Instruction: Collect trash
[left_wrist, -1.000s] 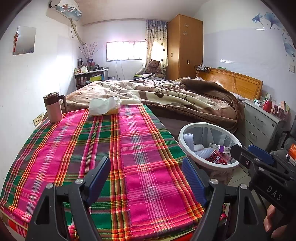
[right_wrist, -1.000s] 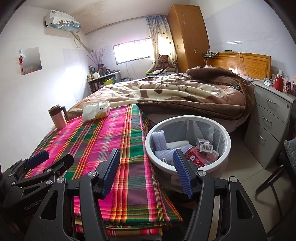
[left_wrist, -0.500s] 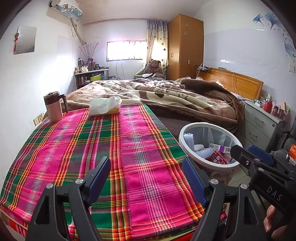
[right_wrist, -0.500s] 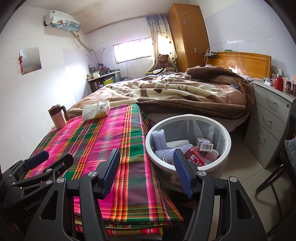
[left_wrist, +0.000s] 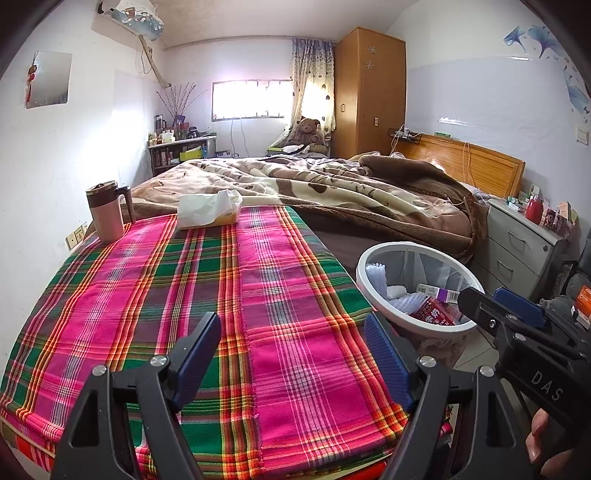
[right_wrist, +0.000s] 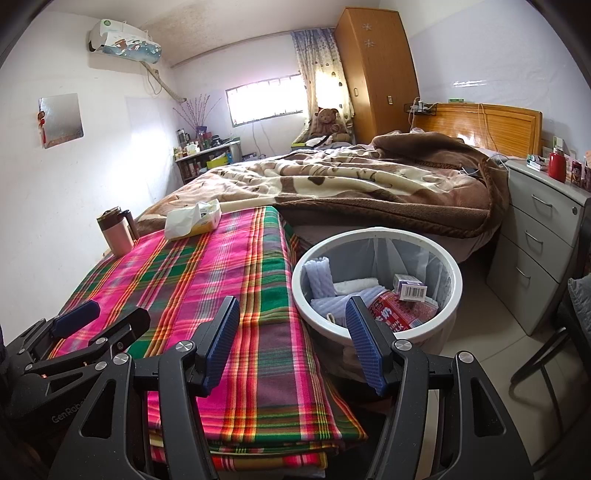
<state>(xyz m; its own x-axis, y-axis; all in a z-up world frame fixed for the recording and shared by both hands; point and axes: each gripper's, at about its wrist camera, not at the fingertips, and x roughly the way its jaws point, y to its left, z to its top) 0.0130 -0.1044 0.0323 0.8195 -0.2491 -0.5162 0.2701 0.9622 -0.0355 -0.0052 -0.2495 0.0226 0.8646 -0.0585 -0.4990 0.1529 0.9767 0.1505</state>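
While both tools hang idle over the near end of the plaid cloth (left_wrist: 229, 295), the trash itself sits in the white bin (right_wrist: 376, 328) on the floor, just beside the table's right edge and short of the bed (right_wrist: 369, 184). The left gripper (left_wrist: 291, 350) stands wide apart with nothing between its blue pads, only cloth beneath. The right gripper (right_wrist: 291, 343) is parted rather less, also empty, one finger over the table's edge and the other over the bin's near rim.

Inside the bin I see a red printed packet (right_wrist: 399, 314), a small barcoded carton (right_wrist: 408, 288) lying on it, and pale ribbed foam pieces (right_wrist: 321, 277) with a white wad behind. All of that looks light and crushable; the packet film is probably slick, so a pinch on a crimped edge would serve better than on a flat face. The carton is stiff enough to take across its narrow sides.

On the table only a tissue pack (left_wrist: 208, 208) and a lidded mug (left_wrist: 107, 210) remain at the far end, neither plainly rubbish. If the soft pack is to be lifted, I would grip it across its short width.
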